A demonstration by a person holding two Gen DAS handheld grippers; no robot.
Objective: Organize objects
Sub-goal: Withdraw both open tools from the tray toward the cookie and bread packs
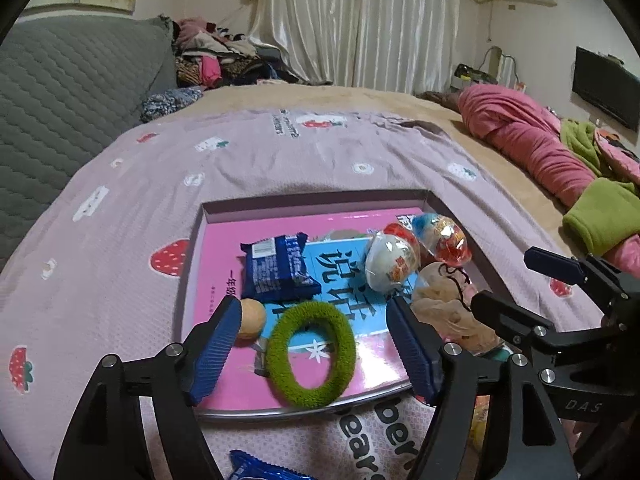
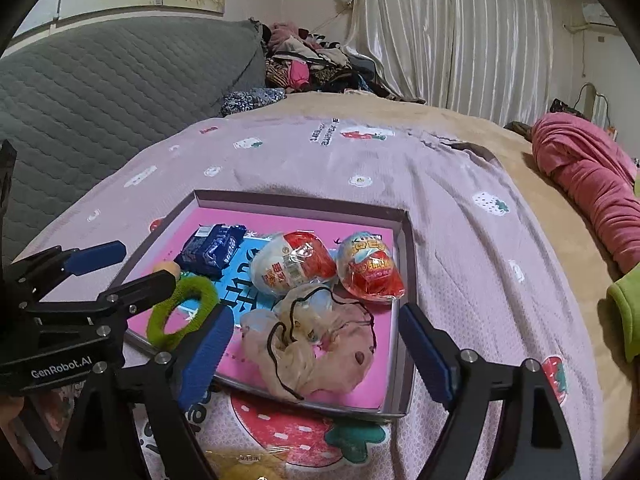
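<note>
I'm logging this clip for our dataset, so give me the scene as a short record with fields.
setting: bed with a lilac strawberry-print blanket
container: shallow tray with a pink and blue printed base
contents: blue snack packet, green hair ring, two foil-wrapped eggs, beige pouch, small tan ball
left gripper: open, jaws either side of the green hair ring
right gripper: open, jaws flanking the beige pouch
</note>
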